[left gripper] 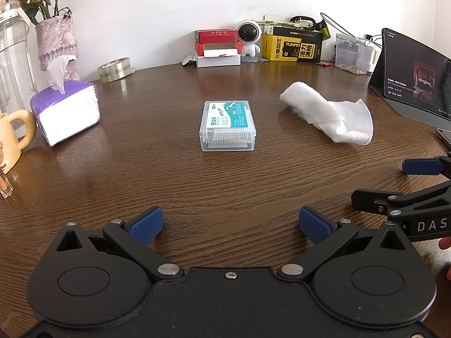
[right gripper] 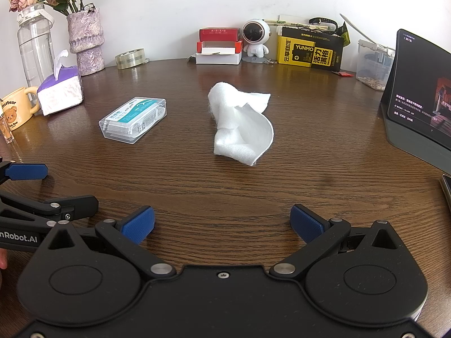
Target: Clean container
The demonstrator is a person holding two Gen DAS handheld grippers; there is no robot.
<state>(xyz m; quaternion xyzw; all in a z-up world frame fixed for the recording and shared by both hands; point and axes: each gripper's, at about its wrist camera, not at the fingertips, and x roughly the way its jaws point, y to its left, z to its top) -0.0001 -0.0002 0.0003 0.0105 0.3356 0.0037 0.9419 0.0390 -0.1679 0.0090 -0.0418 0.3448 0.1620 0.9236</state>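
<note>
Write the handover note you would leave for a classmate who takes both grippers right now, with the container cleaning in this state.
Left gripper: jaws wide open, empty, aimed at the clear plastic floss-pick box.
Right gripper: jaws wide open, empty, facing the white cloth.
Box: lid closed, flat on the wooden table, centre.
Cloth: crumpled on the table, to the right of the box, apart from it.
Done: nothing visible; neither item is held.
Left: probably pick up the cloth with the right, steady the box with the left, wipe it.
</note>
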